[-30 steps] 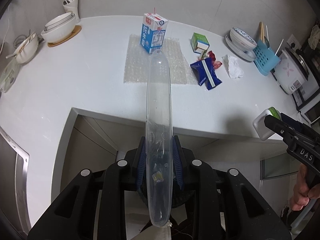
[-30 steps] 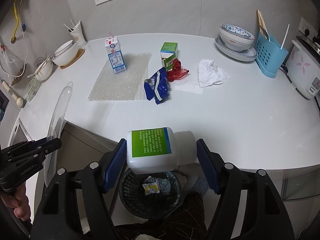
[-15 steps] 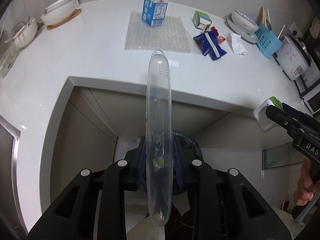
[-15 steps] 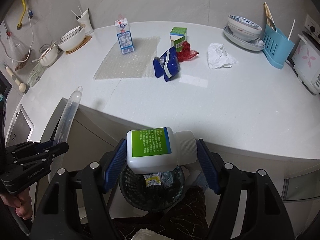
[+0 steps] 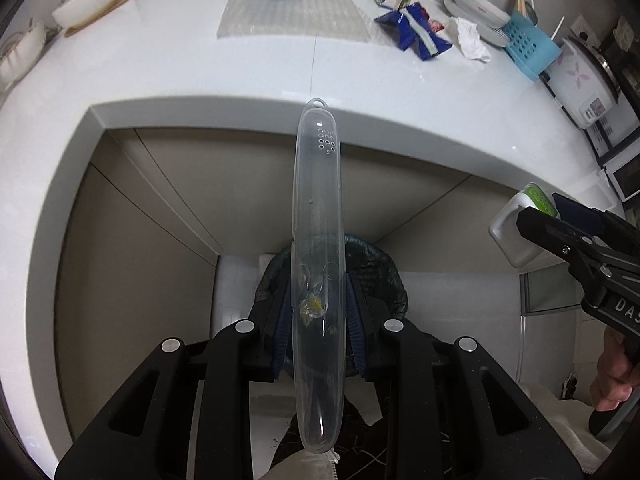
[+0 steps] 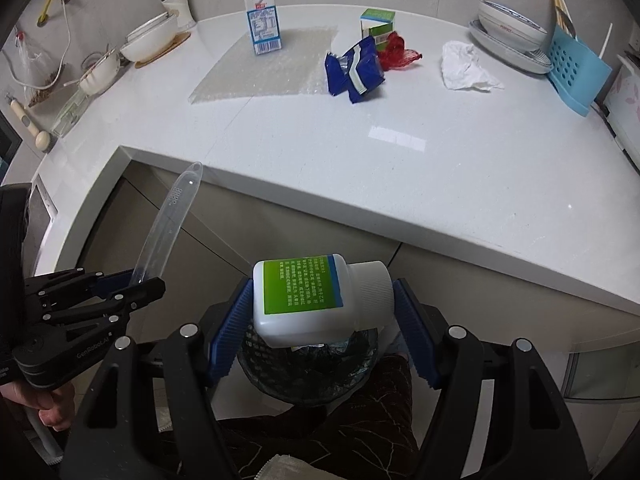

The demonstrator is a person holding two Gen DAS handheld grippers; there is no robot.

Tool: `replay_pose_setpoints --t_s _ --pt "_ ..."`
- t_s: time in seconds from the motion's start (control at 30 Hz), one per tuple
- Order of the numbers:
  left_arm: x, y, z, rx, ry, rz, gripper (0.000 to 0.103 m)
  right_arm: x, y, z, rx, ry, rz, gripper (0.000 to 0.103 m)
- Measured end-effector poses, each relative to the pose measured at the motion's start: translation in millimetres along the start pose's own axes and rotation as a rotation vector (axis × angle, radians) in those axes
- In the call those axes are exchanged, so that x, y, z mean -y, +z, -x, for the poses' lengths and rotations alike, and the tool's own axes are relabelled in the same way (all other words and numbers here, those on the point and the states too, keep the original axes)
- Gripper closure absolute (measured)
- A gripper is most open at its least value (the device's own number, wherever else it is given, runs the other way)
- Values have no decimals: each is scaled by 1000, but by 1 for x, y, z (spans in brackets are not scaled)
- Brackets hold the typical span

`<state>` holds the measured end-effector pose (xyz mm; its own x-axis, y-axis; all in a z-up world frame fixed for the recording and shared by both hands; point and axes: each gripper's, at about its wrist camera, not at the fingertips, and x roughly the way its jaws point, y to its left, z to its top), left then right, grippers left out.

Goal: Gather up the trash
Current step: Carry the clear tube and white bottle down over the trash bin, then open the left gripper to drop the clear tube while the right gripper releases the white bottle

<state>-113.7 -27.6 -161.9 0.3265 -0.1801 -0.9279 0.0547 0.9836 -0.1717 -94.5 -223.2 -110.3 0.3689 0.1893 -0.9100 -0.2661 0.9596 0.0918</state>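
Below both grippers sits a round bin (image 6: 308, 376) lined with a dark, crinkled bag. Left gripper (image 5: 316, 312): ribbed blue pads clamped on a long, clear plastic case (image 5: 318, 248), rounded at both ends, with a loop and a cluster of small holes at its far tip. Right gripper (image 6: 322, 312): pads pressed against the base and ribbed white cap of a squat white plastic bottle (image 6: 320, 300) lying crosswise; its green label carries small print too fine to read. Beyond the grippers, a glossy white counter (image 6: 400, 168) holds a milk carton (image 6: 262, 20), bubble wrap (image 6: 264, 68), a blue wrapper (image 6: 354, 70) and crumpled tissue (image 6: 466, 66).
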Motion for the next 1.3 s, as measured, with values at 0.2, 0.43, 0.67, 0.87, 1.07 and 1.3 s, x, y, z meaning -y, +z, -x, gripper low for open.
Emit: replay_pose_setpoints --t_s 0.2,0.43,0.67,0.87,1.07,1.3 --pt "-5 -5 -20 -7 -5 9 78 -1 -5 -14 -12 8 -5 36" --pt "-2 -14 -43 -13 -9 -11 78 3 -12 -34 -29 17 -14 36" --pt "-3 -19 -67 -33 -36 -4 78 -1 -22 -53 -38 10 22 36" --pt "2 -27 -76 -28 -30 -24 78 4 -31 -64 -51 4 7 36" --pt "13 -36 -83 -39 -44 -50 78 18 -40 -68 -71 -6 -42 36" --pt "23 -36 -96 -70 -67 -81 77 31 -48 -72 -89 -14 -74 36"
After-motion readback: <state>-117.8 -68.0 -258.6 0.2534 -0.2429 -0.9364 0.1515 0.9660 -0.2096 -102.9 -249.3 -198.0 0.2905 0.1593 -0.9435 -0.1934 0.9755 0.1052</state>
